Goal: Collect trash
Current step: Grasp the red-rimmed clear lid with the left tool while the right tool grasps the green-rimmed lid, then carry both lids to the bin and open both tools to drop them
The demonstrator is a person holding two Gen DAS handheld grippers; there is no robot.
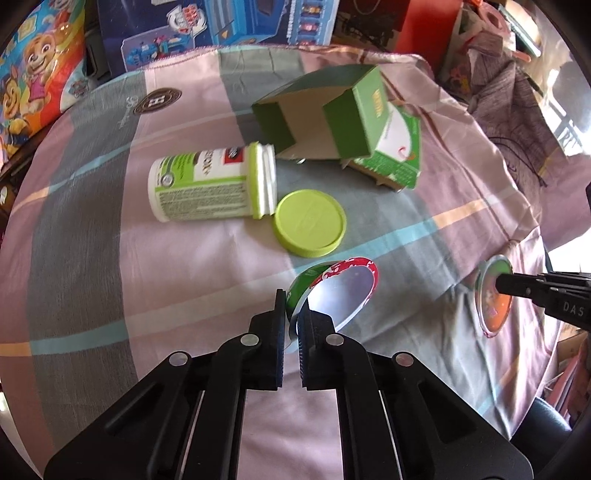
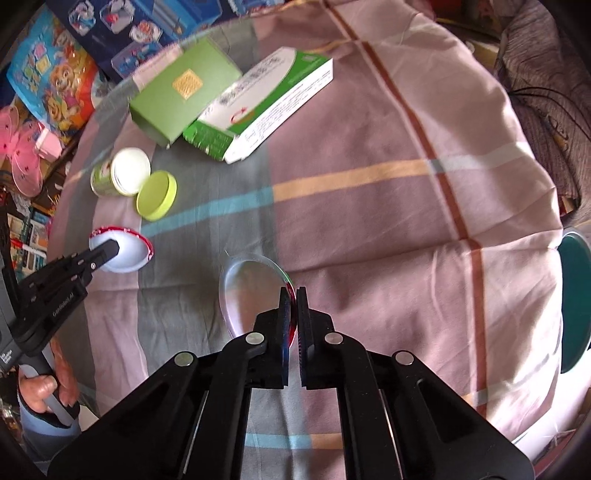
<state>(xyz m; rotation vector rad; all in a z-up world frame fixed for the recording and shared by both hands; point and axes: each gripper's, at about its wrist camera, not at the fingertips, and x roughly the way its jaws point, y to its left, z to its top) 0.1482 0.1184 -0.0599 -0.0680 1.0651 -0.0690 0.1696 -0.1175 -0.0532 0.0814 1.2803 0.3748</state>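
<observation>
- A striped cloth [image 1: 110, 221] is covering the whole table
- Two green cartons [image 1: 332, 122] are lying upper centre of the left view, a jar [image 1: 207, 184] and lime cap [image 1: 310, 228] lying below them
- The left gripper [image 1: 291, 321] is pinching a red-rimmed foil lid [image 1: 343, 291] at centre
- The right gripper [image 2: 295, 317] is clamping an orange foil lid [image 2: 251, 295] at centre of its view

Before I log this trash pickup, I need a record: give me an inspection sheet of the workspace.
Surface: checked cloth over a table.
Job's things: two foil lids, one per gripper; open bottle lying down, green cap touching it; two cartons side by side.
Clutter: nothing seen.
Grippers: left gripper shut on red-rimmed lid; right gripper shut on clear-edged lid.
Cables: nothing seen.
Surroundings: toy boxes, teal bin.
</observation>
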